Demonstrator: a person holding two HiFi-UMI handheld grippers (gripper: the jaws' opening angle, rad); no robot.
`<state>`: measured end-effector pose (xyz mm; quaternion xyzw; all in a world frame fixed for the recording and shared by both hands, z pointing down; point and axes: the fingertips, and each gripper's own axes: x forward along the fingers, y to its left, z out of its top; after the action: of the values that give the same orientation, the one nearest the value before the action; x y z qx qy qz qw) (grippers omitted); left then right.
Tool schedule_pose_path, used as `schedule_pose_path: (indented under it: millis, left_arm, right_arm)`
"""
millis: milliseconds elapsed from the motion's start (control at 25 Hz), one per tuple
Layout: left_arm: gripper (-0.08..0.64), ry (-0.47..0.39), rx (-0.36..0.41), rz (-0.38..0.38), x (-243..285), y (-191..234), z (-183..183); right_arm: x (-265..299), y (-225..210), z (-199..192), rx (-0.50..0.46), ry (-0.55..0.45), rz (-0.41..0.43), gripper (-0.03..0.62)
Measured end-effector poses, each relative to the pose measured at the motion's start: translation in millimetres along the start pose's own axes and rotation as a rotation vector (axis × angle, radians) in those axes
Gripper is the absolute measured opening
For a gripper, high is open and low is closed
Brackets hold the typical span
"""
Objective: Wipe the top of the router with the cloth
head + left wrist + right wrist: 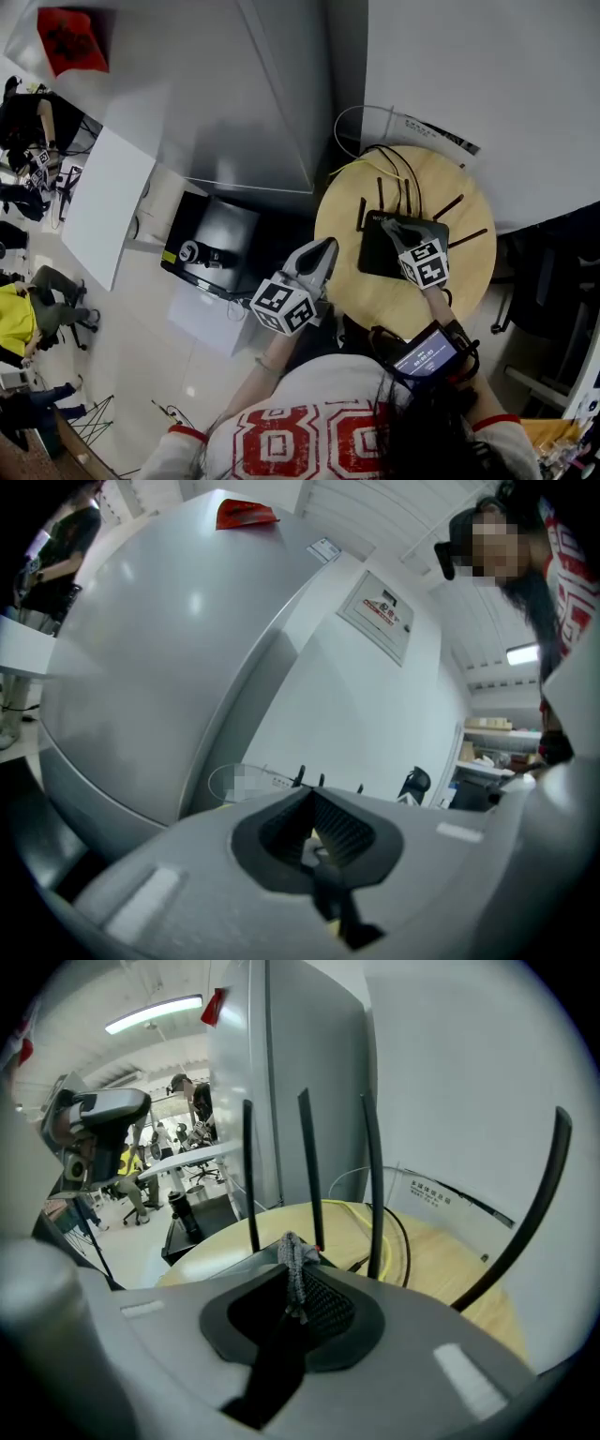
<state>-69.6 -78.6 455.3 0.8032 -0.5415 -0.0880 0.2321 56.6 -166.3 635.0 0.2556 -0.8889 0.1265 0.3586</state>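
Squarely over the router (375, 255) on the round worktop (349, 298) | right gripper (394, 228) fingers clenched on cloth (292, 1260), antennas beyond | left gripper (326, 249) fingers closed, empty, at the worktop's left edge.

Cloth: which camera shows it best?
The right gripper view: the grey cloth sits pinched between that gripper's jaws. In the head view the right gripper seems to cover it; the left gripper view misses it.

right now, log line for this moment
right gripper: shut on cloth, over router | left gripper: shut, empty, beside table
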Motion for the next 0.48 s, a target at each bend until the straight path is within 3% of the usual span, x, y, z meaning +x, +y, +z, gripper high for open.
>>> schedule_pose_path:
  millis: [240, 480]
  left_arm:
    - [0.002, -0.019, 0.004, 0.058, -10, 14, 7]
    - [0.002, -0.020, -0.006, 0.073, -13, 23, 6]
  right_arm:
    - [18, -22, 8, -0.007, 0.013, -0.024, 0.043]
    - [14, 1, 0, -0.016, 0.023, 0.013, 0.042]
